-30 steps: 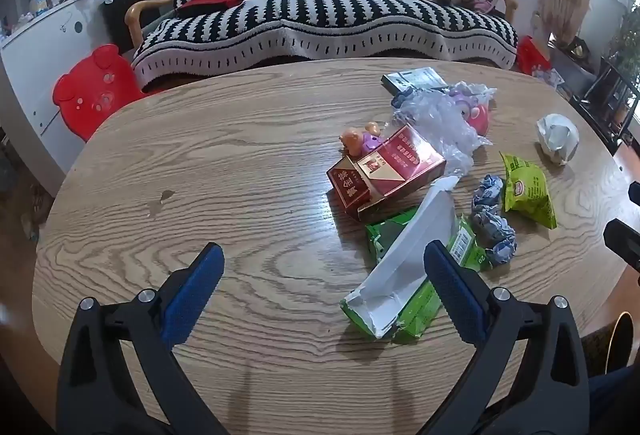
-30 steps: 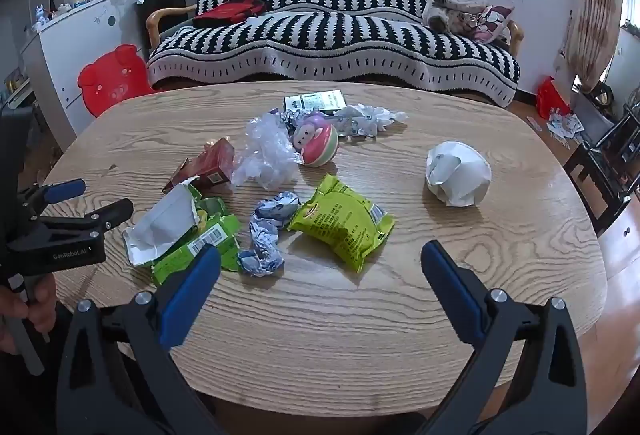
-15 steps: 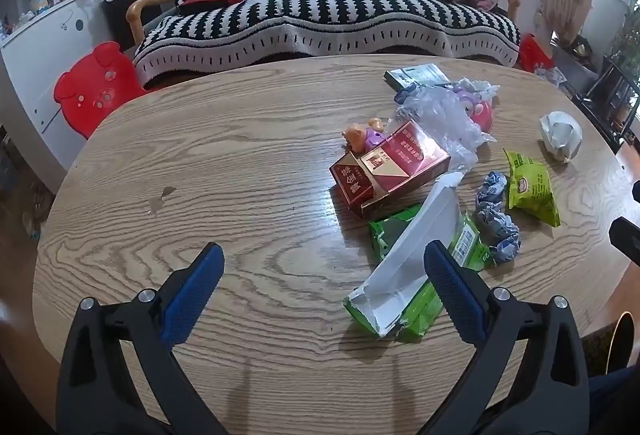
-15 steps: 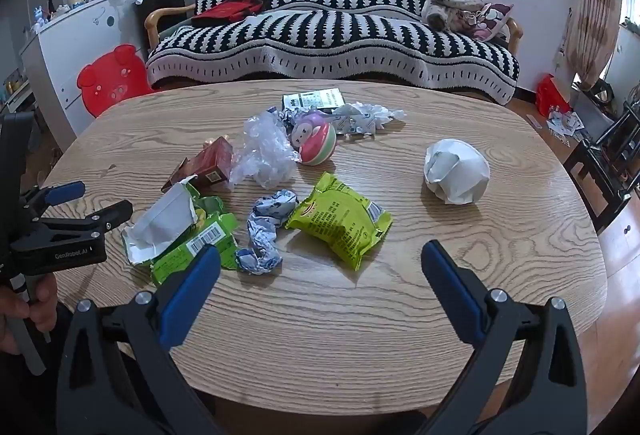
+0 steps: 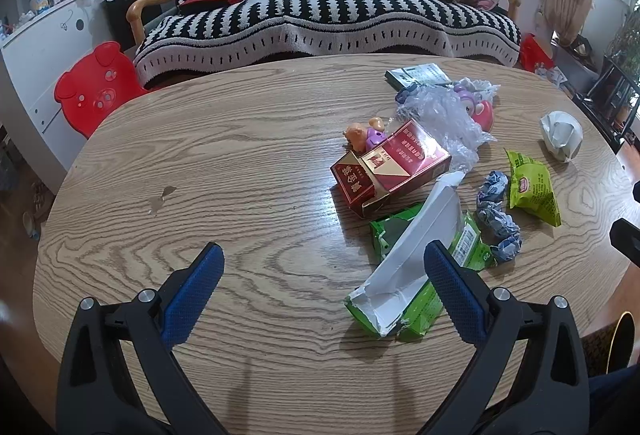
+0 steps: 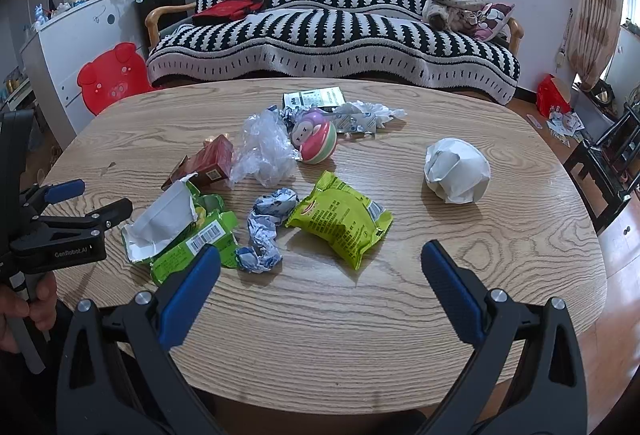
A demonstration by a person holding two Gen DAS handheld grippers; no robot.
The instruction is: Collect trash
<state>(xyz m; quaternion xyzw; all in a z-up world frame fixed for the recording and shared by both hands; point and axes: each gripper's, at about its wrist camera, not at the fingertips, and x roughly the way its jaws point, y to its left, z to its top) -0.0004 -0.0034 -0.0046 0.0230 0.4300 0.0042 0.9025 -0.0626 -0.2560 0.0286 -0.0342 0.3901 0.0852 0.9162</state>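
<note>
On surface, trash uncollected: torn green wrapper [image 6: 188,239] near left front edge, crumpled foil [image 6: 266,231], green snack bag [image 6: 340,221] centre, paper ball [image 6: 456,171] toward right edge. Left gripper [image 5: 322,271], right gripper [image 6: 320,267]: fingers wide, empty. Nothing picked yet.

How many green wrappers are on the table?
2: a torn green box at the near left, and a green snack bag in the middle, right of the crumpled foil. More could hide under the pile.
</note>
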